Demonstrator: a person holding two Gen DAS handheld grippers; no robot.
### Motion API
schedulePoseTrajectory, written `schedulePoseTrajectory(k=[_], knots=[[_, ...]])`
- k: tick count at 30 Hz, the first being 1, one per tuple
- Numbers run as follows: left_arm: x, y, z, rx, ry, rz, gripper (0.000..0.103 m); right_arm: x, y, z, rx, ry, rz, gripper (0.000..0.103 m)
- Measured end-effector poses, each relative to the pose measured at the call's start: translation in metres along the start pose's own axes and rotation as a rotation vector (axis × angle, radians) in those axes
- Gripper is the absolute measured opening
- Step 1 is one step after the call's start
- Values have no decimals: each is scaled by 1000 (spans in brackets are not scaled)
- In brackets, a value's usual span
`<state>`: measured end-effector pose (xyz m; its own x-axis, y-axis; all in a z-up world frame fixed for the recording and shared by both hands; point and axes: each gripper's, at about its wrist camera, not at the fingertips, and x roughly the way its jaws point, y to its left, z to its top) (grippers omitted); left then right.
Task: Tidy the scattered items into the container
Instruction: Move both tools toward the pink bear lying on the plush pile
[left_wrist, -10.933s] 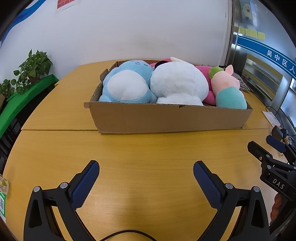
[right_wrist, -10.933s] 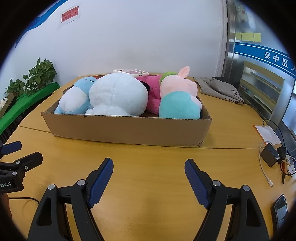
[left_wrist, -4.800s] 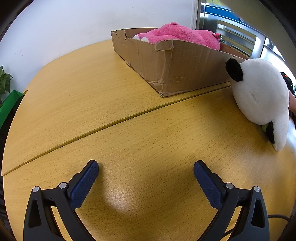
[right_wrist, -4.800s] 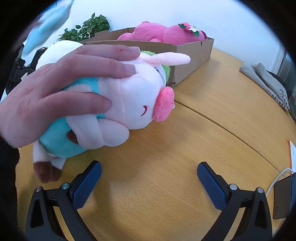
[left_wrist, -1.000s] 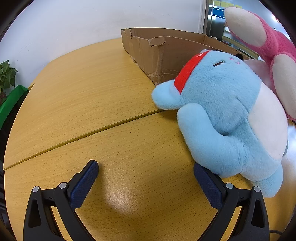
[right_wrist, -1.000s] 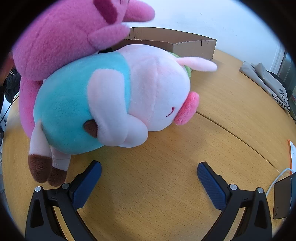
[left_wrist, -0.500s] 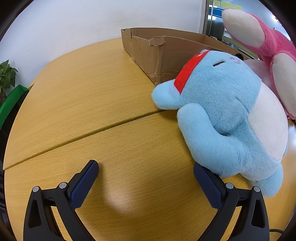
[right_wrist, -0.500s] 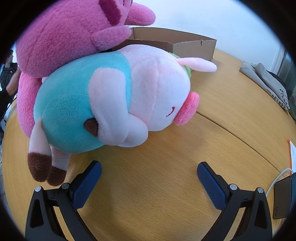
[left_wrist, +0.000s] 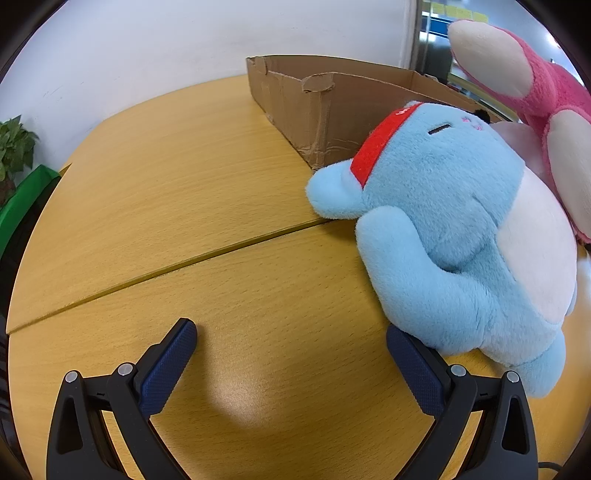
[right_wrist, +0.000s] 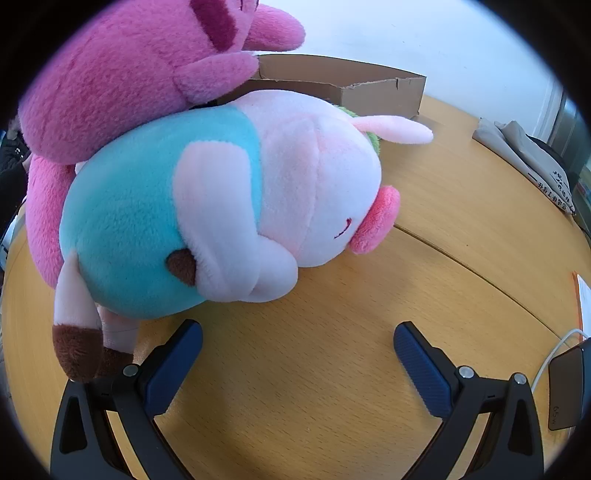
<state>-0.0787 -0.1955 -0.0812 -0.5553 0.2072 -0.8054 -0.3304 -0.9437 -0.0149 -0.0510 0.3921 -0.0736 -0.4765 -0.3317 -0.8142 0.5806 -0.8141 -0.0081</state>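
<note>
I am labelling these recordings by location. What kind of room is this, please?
Probably an office or meeting room rather than a home. A large wooden table stands by a plain white wall, a glass partition with sticky notes is behind the cardboard box, and a potted plant stands at the side.

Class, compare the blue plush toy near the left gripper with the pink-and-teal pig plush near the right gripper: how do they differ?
The blue plush toy wears a red headband; the pig plush has none. The blue plush toy is blue with a pale belly; the pig plush is pale pink with a teal body and brown hooves. Both lie on the wooden table, outside the cardboard box.
</note>
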Motion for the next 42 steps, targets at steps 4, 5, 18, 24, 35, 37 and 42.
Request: schedulePoseTrajectory(k=[4, 5, 18, 24, 35, 37, 42], knots=[[-9, -5, -12, -69, -2, 52, 103, -3, 6, -3, 48, 0, -35, 103], [-12, -7, -16, -91, -3, 69, 103, -4, 9, -5, 68, 0, -50, 103], [-58, -58, -77, -262, 37, 151, 103, -30, 75, -39, 227, 0, -172, 103], [-119, -94, -98, -358, -101, 202, 103, -56, 105, -62, 285, 0, -357, 103], [-173, -203, -50, -287, -296, 195, 103, -158, 159, -36, 648, -264, -390, 103], [-178, -226, -33, -261, -317, 207, 103, -161, 167, -21, 641, -282, -385, 103], [-189, -260, -11, -246, -307, 219, 103, -160, 189, 2, 568, -290, -417, 103]])
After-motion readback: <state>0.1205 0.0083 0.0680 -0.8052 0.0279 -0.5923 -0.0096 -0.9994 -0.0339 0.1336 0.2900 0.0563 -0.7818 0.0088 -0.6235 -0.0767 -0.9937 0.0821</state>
